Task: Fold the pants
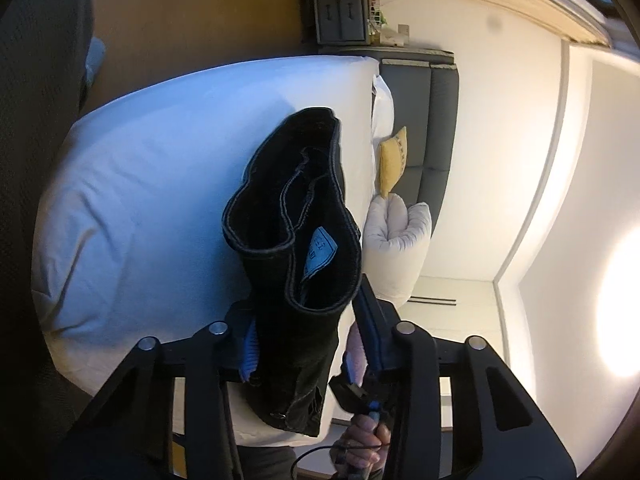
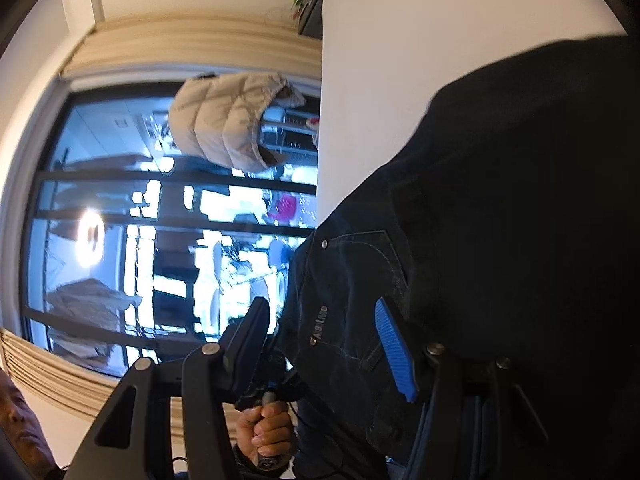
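1. Left gripper [image 1: 308, 340]: jaws narrowed, black pants [image 1: 296, 216] between the blue pads; clamped on the waist end, as far as I can judge.
2. Right gripper [image 2: 324, 344]: half-wide, dark denim bunched between its fingers; pinch looks likely, can't confirm pad contact.
3. Pants hang in the air between both grippers, waistband opening facing the left camera, above the white bed [image 1: 132, 184].
4. Long axis runs away from the left gripper toward the pillows [image 1: 396, 240]; lay-down goes that way, left hand nearer the bed.
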### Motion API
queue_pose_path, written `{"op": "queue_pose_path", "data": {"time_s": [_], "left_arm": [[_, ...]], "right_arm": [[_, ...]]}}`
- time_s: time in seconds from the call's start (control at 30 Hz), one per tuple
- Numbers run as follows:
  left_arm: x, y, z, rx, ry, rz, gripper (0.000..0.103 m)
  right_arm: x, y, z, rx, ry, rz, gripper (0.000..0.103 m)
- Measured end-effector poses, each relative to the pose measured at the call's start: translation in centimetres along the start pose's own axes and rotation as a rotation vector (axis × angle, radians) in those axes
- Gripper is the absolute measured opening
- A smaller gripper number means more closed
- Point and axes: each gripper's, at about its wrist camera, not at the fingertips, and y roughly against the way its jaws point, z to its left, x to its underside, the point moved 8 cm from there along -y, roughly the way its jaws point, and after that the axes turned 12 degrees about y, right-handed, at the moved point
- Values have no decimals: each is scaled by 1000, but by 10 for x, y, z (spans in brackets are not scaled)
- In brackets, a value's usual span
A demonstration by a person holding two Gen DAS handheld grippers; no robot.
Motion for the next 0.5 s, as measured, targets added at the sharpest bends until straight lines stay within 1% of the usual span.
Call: {"op": "queue_pose_path", "data": {"time_s": [0.1, 0.13, 0.17, 0.2, 0.23, 0.27, 0.3, 0.37, 0.4, 0.47, 0.5], "left_arm": [[3, -3, -9, -16, -56, 4, 29], [4, -5, -11, -32, -77, 3, 27], [5, -7, -12, -41, -87, 6, 24], [5, -8, -12, -49, -93, 8, 21], [6, -10, -12, -67, -103, 7, 20], [6, -12, -14, -80, -115, 8, 18], [7, -14, -16, -93, -131, 7, 16], [10, -17, -23, -118, -171, 6, 15], [12, -20, -28, -125, -192, 7, 14], [18, -24, -39, -133, -227, 11, 13], [21, -27, -46, -137, -247, 14, 13]], "right_arm": [[-5, -18, 2, 12, 16, 58, 59], [-5, -23, -2, 24, 15, 80, 61], [-3, -29, -8, 44, 8, 104, 64], [2, -37, -23, 103, -7, 148, 63], [7, -42, -34, 137, -15, 173, 50], [9, -45, -42, 154, -17, 169, 46], [8, -43, -45, 145, -30, 143, 45], [7, -40, -46, 129, -48, 123, 45], [8, -39, -46, 129, -46, 122, 46], [9, -34, -43, 121, -52, 111, 52], [9, -30, -40, 110, -53, 97, 61]]}}
